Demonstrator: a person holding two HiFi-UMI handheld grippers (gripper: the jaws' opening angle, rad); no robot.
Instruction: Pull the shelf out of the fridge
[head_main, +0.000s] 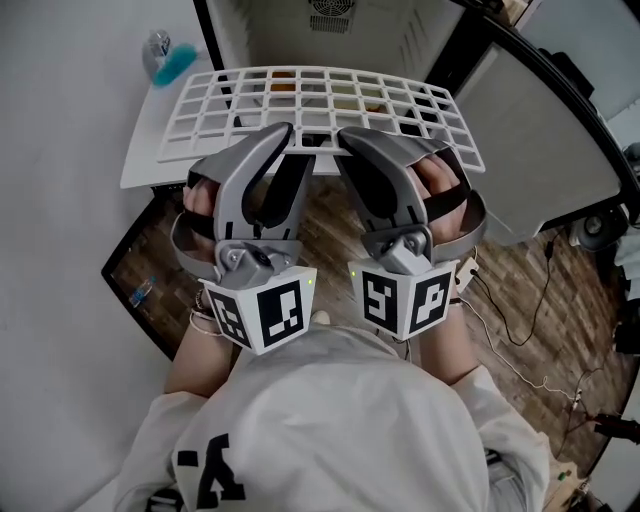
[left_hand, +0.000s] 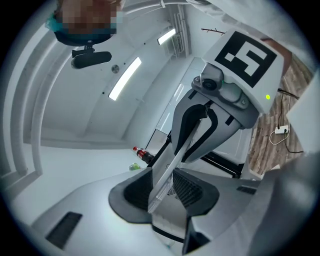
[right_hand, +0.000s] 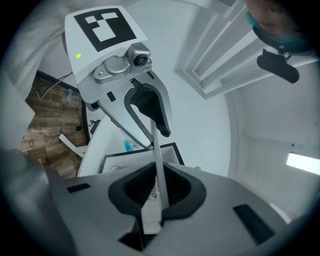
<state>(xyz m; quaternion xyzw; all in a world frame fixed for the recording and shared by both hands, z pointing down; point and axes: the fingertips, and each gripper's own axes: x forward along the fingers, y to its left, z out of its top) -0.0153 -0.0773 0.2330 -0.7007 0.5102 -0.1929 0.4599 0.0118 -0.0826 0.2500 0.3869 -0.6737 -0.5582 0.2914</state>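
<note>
The white wire shelf (head_main: 330, 100) lies flat in front of the open fridge (head_main: 330, 35), with most of its length outside. Both grippers meet its near edge side by side. My left gripper (head_main: 298, 135) has the shelf's thin edge (left_hand: 172, 167) between its jaws, which stand wider than the edge, so it is open. My right gripper (head_main: 345, 138) is shut on the shelf edge (right_hand: 157, 170), its pads pressed close on both sides. Each gripper view shows the other gripper across the shelf, the right gripper (left_hand: 225, 95) and the left gripper (right_hand: 120, 70).
The fridge door (head_main: 540, 130) stands open at the right. A bottle with a teal part (head_main: 165, 55) sits at the back left, next to the white wall. Cables (head_main: 530, 330) run over the wood floor at the right. A dark framed panel (head_main: 150, 270) lies low on the left.
</note>
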